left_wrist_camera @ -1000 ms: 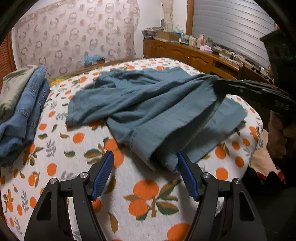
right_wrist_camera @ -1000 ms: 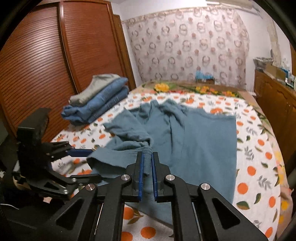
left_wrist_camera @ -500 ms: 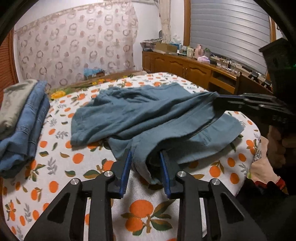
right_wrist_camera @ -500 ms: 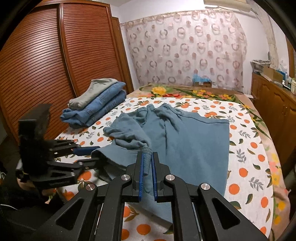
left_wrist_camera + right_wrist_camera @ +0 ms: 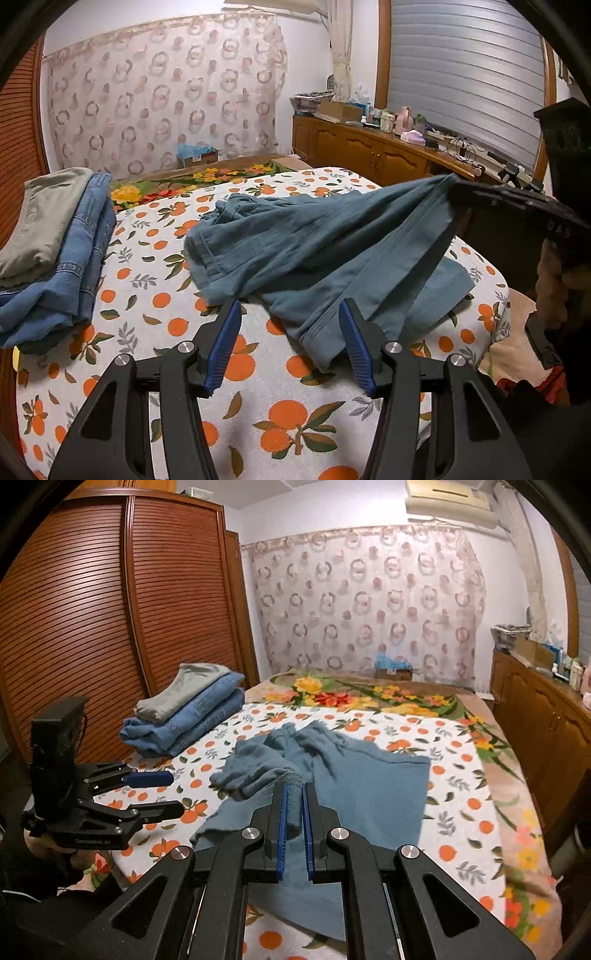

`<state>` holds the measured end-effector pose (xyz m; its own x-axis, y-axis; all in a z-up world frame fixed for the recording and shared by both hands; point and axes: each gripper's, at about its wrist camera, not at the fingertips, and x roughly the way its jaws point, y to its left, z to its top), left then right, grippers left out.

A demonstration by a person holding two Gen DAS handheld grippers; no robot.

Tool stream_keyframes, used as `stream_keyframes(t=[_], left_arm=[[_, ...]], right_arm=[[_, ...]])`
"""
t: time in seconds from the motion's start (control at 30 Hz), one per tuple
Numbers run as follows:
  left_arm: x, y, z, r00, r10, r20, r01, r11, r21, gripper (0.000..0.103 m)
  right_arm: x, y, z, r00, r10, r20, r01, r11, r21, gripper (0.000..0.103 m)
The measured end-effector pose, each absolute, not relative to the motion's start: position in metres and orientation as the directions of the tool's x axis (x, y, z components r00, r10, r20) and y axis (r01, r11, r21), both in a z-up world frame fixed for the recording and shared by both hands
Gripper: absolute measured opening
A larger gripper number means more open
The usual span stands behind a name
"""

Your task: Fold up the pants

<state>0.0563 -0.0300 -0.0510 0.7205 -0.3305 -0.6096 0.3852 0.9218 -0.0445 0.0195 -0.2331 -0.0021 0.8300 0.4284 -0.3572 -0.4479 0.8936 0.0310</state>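
Note:
Teal-blue pants [image 5: 317,254] lie crumpled on the bed with the orange-print sheet [image 5: 147,325]. My left gripper [image 5: 288,347] is open, its blue pads on either side of a pant-leg hem [image 5: 321,339] without clamping it. My right gripper [image 5: 294,812] is shut on a bunched fold of the pants [image 5: 295,786] and holds it raised above the bed. In the left wrist view the right gripper [image 5: 458,195] lifts the cloth at the right. In the right wrist view the left gripper [image 5: 166,794] shows open at the left, apart from the pants [image 5: 354,786].
A stack of folded jeans with a grey garment on top [image 5: 55,243] sits at the bed's left side, near a wooden wardrobe [image 5: 92,627]. A wooden sideboard with clutter [image 5: 388,147] runs along the right. A floral blanket [image 5: 369,698] covers the bed's far end.
My left gripper closed on the pant-leg hem half a second ago and has opened again, letting it go. My right gripper has raised its fold higher.

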Motion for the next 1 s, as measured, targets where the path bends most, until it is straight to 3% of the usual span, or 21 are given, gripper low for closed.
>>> stream_keyframes(t=[0.3, 0.53, 0.67, 0.83, 1.0], left_arm=[[0.061, -0.040, -0.052, 0.712, -0.339, -0.615, 0.398, 0.916, -0.044, 0.056], [0.069, -0.045, -0.055, 0.702, -0.332, -0.630, 0.393, 0.918, -0.047, 0.056], [0.075, -0.041, -0.059, 0.697, -0.315, -0.644, 0.375, 0.926, -0.047, 0.056], [0.080, -0.032, -0.064, 0.699, -0.294, -0.652, 0.351, 0.935, -0.046, 0.056], [0.087, -0.025, -0.065, 0.699, -0.280, -0.658, 0.340, 0.940, -0.038, 0.056]], right_arm=[[-0.008, -0.265, -0.004, 0.860, 0.363, -0.358, -0.378, 0.925, 0.031, 0.008], [-0.006, -0.283, -0.047, 0.814, 0.304, -0.495, -0.311, 0.948, 0.071, 0.008], [0.000, -0.285, -0.053, 0.805, 0.284, -0.521, -0.284, 0.955, 0.080, 0.008], [0.001, -0.287, -0.043, 0.817, 0.283, -0.503, -0.279, 0.957, 0.084, 0.026], [0.010, -0.272, -0.034, 0.822, 0.307, -0.479, -0.317, 0.947, 0.062, 0.028]])
